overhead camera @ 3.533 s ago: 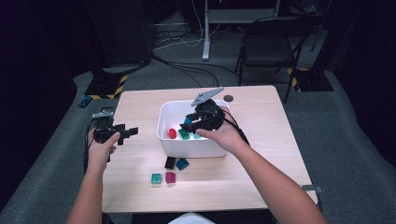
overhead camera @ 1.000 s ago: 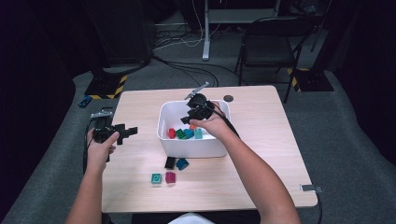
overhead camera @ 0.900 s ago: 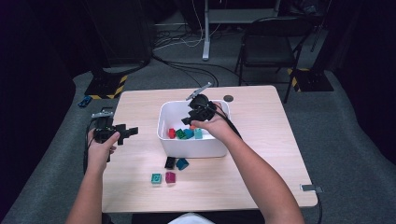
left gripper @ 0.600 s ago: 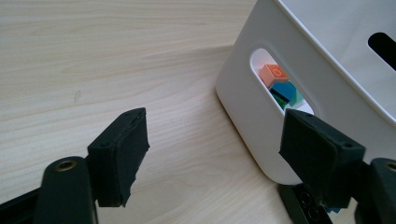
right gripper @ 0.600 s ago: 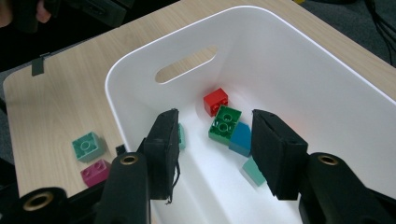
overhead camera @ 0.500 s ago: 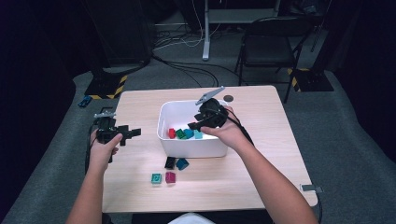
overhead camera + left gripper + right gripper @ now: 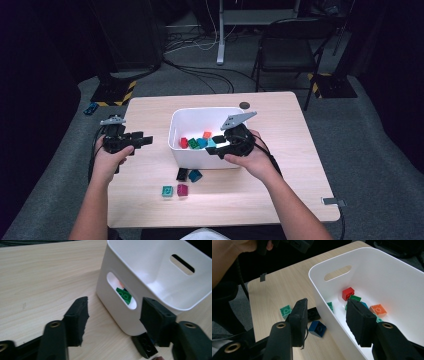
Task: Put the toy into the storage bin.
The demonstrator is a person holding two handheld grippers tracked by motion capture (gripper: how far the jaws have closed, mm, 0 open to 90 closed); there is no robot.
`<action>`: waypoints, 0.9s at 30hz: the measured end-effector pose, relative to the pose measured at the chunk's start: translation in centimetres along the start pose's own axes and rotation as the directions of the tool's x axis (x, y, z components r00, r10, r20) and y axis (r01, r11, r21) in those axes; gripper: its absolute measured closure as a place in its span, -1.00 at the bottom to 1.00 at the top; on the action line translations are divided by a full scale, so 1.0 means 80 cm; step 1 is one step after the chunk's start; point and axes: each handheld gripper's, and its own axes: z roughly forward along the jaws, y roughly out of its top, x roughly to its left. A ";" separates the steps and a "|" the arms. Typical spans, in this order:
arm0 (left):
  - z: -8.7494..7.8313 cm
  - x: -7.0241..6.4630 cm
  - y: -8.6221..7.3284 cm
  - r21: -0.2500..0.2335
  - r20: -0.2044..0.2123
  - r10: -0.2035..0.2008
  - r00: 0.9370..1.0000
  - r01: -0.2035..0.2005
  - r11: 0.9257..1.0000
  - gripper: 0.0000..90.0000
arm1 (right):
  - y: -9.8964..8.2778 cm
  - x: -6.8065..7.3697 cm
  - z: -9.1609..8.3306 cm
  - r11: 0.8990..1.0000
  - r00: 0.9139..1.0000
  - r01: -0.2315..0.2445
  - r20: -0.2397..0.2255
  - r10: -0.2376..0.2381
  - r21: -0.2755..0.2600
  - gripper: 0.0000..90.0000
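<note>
Bricks being gathered into the white bin (image 7: 175,142), by the look of it. Worktop (image 7: 280,195) largest, pale wood, mostly bare. Bin near its middle, already holding several: red brick (image 7: 348,293), orange brick (image 7: 379,309), green ones beside them, one green brick (image 7: 124,295) glimpsed through the handle slot in the left gripper view. Judged roughly half done. Left outside, close in front of the bin: black brick (image 7: 182,174) and blue brick (image 7: 195,175) touching or nearly so, then teal brick (image 7: 167,191) and magenta brick (image 7: 182,189) a little nearer the person.

Right gripper (image 7: 216,145) held over the bin's near rim, fingers (image 7: 299,320) part open, straddling the bin wall, nothing between them. Left gripper (image 7: 146,140) off to the bin's left, above bare wood, fingers (image 7: 77,320) just closing in, half apart, empty.

Around: small dark disc (image 7: 244,105) behind the bin, chair (image 7: 285,50) and cables on the floor beyond. Only obstacle: bin wall itself, close against the black and blue bricks.
</note>
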 end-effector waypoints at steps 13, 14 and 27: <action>-0.026 -0.018 -0.019 -0.007 0.001 0.079 0.997 -0.079 0.997 -0.01 | -0.055 0.032 0.012 0.999 0.996 0.040 -0.076 -0.037 0.032 0.15; -0.027 -0.020 -0.024 -0.007 0.003 0.088 0.996 -0.088 0.996 -0.02 | -0.060 0.033 0.014 0.999 0.996 0.036 -0.081 -0.033 0.031 0.15; -0.020 -0.035 -0.080 0.045 0.040 0.178 0.983 -0.180 0.983 -0.03 | -0.108 0.038 0.029 1.000 1.000 0.012 -0.022 -0.012 0.024 0.15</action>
